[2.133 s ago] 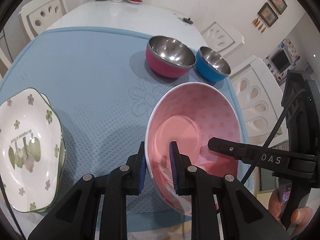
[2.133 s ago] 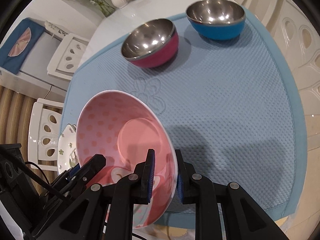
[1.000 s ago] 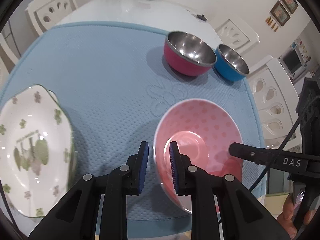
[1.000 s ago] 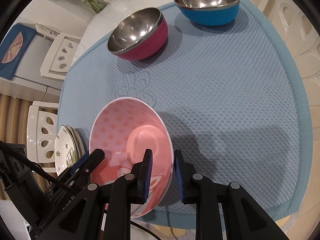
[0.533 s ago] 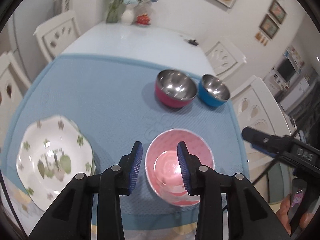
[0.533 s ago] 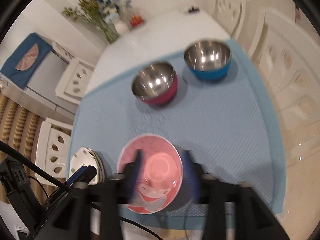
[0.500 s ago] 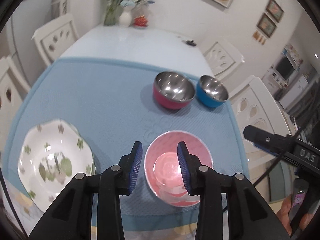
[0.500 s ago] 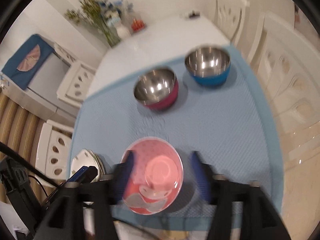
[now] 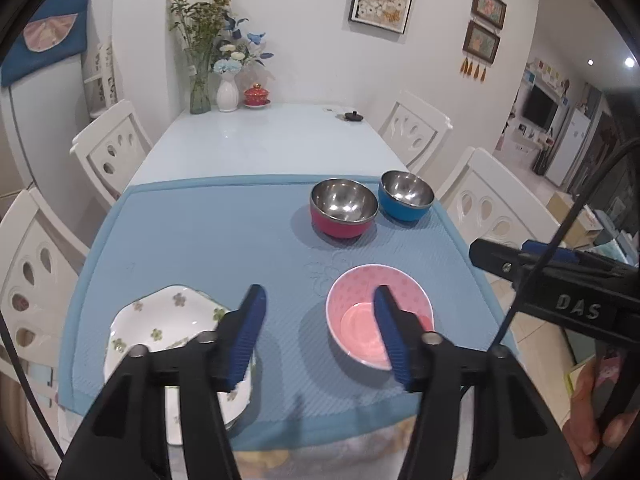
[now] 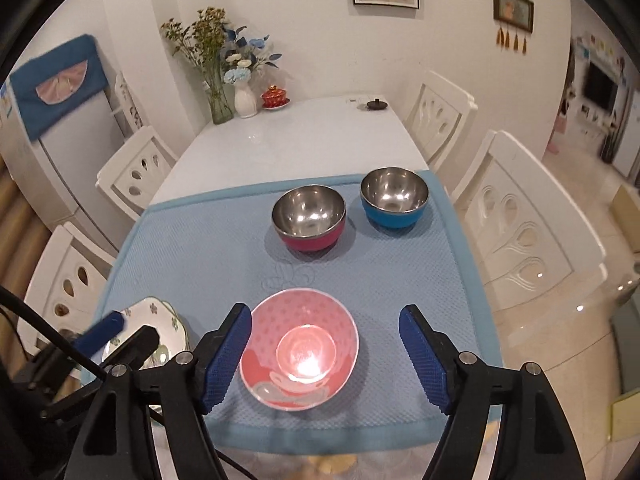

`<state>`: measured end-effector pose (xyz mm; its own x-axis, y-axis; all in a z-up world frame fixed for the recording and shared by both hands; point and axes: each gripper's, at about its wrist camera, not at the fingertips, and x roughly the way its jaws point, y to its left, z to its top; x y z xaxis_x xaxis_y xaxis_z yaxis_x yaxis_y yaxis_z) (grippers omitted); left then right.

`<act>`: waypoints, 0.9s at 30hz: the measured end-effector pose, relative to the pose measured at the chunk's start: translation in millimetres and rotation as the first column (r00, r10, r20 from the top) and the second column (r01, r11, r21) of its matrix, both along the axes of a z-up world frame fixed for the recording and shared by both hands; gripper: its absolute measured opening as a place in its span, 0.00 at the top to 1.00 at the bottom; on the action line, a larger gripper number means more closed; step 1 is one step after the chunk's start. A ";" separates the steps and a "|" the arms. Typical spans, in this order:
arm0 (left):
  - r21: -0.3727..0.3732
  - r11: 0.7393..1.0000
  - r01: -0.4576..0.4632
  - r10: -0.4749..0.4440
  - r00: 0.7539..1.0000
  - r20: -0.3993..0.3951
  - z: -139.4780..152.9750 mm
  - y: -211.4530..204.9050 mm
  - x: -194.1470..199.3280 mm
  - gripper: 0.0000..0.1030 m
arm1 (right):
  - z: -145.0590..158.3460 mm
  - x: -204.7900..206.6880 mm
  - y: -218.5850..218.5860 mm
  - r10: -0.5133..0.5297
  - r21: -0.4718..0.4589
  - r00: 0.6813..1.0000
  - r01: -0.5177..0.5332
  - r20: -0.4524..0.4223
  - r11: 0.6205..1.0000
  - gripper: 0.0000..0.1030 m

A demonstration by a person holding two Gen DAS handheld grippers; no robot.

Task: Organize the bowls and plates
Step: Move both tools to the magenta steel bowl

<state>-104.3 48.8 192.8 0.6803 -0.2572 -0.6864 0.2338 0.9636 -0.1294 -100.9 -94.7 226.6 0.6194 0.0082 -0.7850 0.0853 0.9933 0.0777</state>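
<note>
A pink dotted bowl (image 9: pixel 372 312) (image 10: pixel 300 344) sits upright on the blue mat near its front edge. A stack of white floral plates (image 9: pixel 160 328) (image 10: pixel 156 320) lies at the mat's front left. A steel bowl with a red outside (image 9: pixel 344 208) (image 10: pixel 310 216) and one with a blue outside (image 9: pixel 406 196) (image 10: pixel 394 198) stand side by side at the back right. My left gripper (image 9: pixel 318 330) is open and empty, raised above the mat between plates and pink bowl. My right gripper (image 10: pixel 326 356) is open and empty, raised above the pink bowl.
The blue mat (image 9: pixel 200 232) covers the near half of a white table (image 10: pixel 296 136). White chairs (image 10: pixel 520 216) stand on both sides. Vases with flowers (image 9: pixel 228 92), a red lidded cup and a small black object stand at the far end.
Both grippers let go of the pink bowl, which now rests flat on the mat. Both opened wide and pulled up and back from the table.
</note>
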 end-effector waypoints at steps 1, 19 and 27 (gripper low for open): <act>-0.002 1.000 0.001 -0.001 1.000 0.004 1.9 4.5 -3.7 0.46 | 0.6 -2.7 3.6 -0.007 -0.008 1.000 0.007 -0.006 1.000 0.27; -0.073 0.997 -0.039 0.038 0.999 -0.010 -1.3 42.7 -17.1 0.42 | -23.2 -23.2 35.4 -0.108 -0.053 0.983 0.101 -0.152 0.993 0.23; -0.060 0.996 -0.067 0.067 0.998 0.002 4.5 33.7 28.6 0.35 | -24.7 19.6 34.2 -0.067 -0.061 0.986 0.059 -0.155 0.996 0.23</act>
<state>-75.8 82.5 197.3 0.7000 -0.2516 -0.6684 0.1696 0.9677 -0.1867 -81.3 -60.5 201.9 0.4868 -0.0733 -0.8704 0.1547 0.9880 0.0033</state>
